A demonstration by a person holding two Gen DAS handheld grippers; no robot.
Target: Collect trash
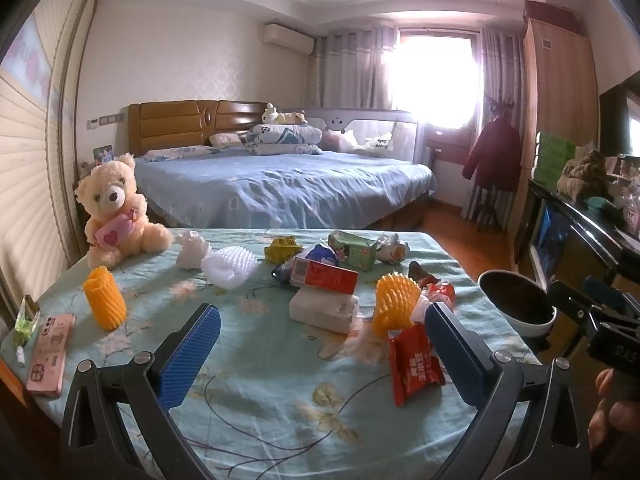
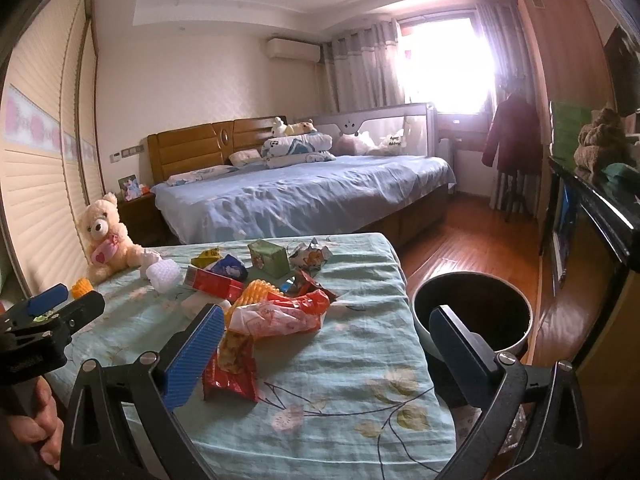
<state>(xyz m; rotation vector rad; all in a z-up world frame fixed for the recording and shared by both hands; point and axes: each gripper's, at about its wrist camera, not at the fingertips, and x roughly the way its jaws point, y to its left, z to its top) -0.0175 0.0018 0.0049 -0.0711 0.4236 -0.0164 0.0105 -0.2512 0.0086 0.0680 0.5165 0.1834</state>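
Trash lies on a table with a pale green floral cloth (image 1: 260,380). It includes a red wrapper (image 1: 416,364), a yellow foam net (image 1: 394,300), a white block (image 1: 324,310), a red box (image 1: 324,276), a green carton (image 1: 354,250) and a white foam net (image 1: 230,266). My left gripper (image 1: 320,356) is open and empty above the table's near part. My right gripper (image 2: 326,356) is open and empty, with the red wrapper (image 2: 230,372) by its left finger. A dark bin (image 2: 472,314) stands off the table's right edge.
A teddy bear (image 1: 116,210), an orange foam net (image 1: 105,298) and a pink phone (image 1: 50,354) sit on the table's left side. A bed (image 1: 280,184) lies behind the table. A dark cabinet (image 1: 580,232) stands at the right.
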